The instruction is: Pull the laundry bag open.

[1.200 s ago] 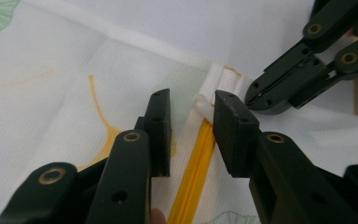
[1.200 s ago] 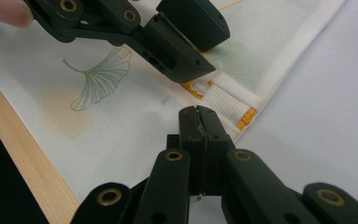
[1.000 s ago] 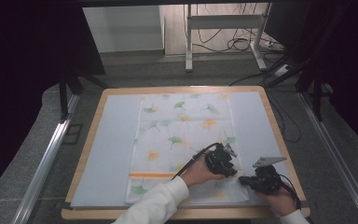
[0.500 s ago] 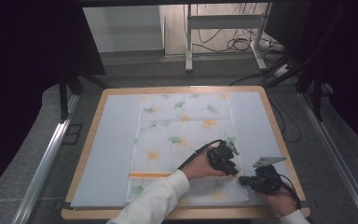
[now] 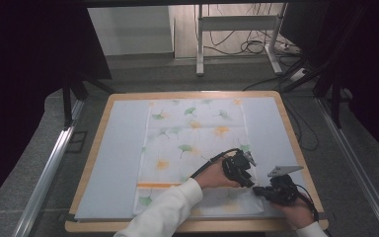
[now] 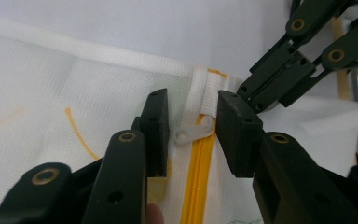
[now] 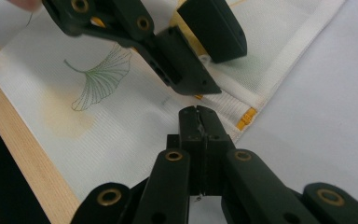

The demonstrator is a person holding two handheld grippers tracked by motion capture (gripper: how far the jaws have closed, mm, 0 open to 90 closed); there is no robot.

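Observation:
A white mesh bag [image 5: 192,138] with a ginkgo-leaf print lies flat on the mat, its orange zipper [image 6: 196,182] running across near the front. My left gripper [image 6: 192,128] [image 5: 249,181] is open at the zipper's right end. The white zipper pull [image 6: 193,133] lies between its pads, with a gap on the left side. My right gripper [image 7: 199,114] [image 5: 255,190] is shut on the bag's hem at the corner just beyond the zipper end, its tips close to the left gripper's. Both hands rest low at the table's front right.
The bag lies on a pale blue mat [image 5: 113,158] that covers a wooden-rimmed table [image 5: 91,153]. The table's front edge [image 7: 23,154] runs close behind the bag's near side. Metal rails [image 5: 49,173] flank the table, and a stand with cables [image 5: 242,29] is beyond it.

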